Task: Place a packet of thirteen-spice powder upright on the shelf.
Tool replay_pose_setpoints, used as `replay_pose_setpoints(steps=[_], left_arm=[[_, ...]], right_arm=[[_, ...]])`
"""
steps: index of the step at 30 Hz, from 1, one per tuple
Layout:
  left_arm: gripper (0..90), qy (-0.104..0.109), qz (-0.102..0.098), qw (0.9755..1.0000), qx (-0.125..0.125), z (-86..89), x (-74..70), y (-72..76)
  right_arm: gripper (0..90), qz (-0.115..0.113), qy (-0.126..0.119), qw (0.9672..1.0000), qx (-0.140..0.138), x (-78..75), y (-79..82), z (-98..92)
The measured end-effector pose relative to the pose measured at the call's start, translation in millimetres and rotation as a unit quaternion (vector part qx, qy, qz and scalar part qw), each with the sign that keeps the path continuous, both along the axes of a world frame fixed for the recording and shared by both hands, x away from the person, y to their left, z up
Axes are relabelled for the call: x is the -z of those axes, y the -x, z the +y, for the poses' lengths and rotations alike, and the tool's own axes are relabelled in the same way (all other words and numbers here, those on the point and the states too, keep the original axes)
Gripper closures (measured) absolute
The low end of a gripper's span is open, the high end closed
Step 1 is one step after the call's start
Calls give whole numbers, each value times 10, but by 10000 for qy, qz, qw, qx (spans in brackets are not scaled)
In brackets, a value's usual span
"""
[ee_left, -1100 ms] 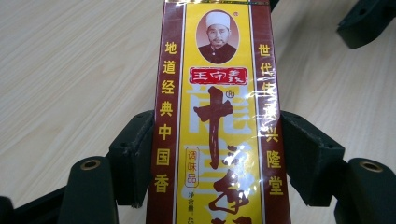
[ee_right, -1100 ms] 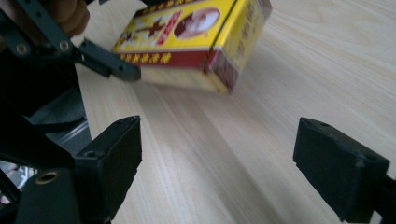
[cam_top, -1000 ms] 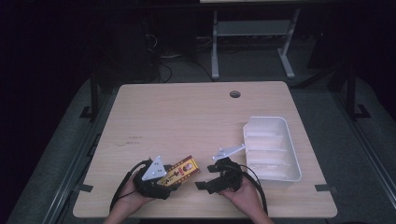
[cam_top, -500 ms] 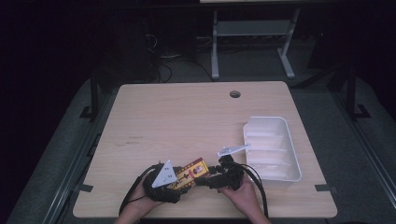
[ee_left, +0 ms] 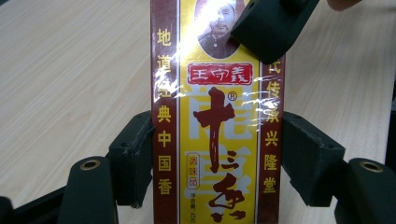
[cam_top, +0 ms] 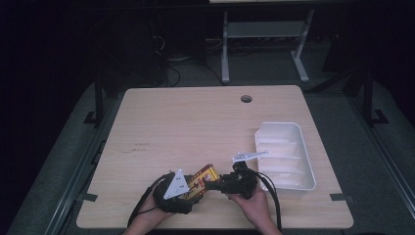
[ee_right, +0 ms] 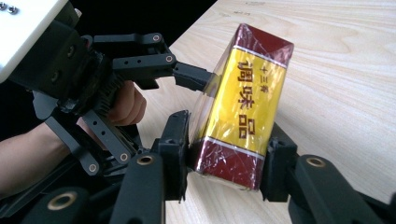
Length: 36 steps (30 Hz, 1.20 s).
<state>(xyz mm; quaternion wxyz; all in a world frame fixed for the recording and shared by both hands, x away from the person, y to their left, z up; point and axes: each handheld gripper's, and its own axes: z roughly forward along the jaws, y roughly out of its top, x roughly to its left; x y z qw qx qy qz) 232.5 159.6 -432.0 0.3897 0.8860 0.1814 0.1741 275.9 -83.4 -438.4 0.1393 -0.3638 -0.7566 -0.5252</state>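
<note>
Near the table's (cam_top: 205, 117) front edge, two grippers' fingers pinch one seasoning box (cam_top: 201, 177), the right gripper's (ee_right: 224, 158) having just closed.

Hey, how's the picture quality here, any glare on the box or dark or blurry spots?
Left gripper view: white glare streaks cross the box's plastic wrap, print still readable. Right gripper view: the box is sharp with mild sheen; beyond the table edge it goes black. High view: the table is evenly lit, the surrounding room dark, and the box small and soft.

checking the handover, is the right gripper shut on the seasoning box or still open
Shut on it: the right gripper's jaws, just closing, press both sides of the seasoning box.
</note>
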Motion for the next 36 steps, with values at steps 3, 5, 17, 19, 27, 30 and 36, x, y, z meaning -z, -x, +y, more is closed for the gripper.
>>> replay_pose_setpoints(steps=[3, 5, 17, 19, 27, 30, 36], left_arm=[[292, 23, 42, 10000, -14, -3, 5, -14], [286, 99, 90, 9999, 19, 10, -1, -28], [243, 290, 256, 9992, -127, 175, -39, -80], [242, 300, 255, 9991, -171, 212, -42, -88], [243, 418, 363, 9979, -344, 350, -31, -145], [243, 451, 397, 9974, -389, 397, -29, -165], [242, 491, 446, 9967, -459, 451, -21, -192]], right_arm=[[661, -99, 152, 9998, -48, -64, 14, 46], [676, -233, 262, 9993, -89, -120, 28, 71], [677, -739, 1248, 9891, -244, -410, -59, 40], [677, -815, 1380, 9865, -348, -461, -86, 28], [677, -1177, 1917, 9707, -842, -651, -159, -1], [677, -1206, 1973, 9673, -1043, -723, -197, -19], [677, -1447, 2074, 9565, -1457, -842, -270, -50]])
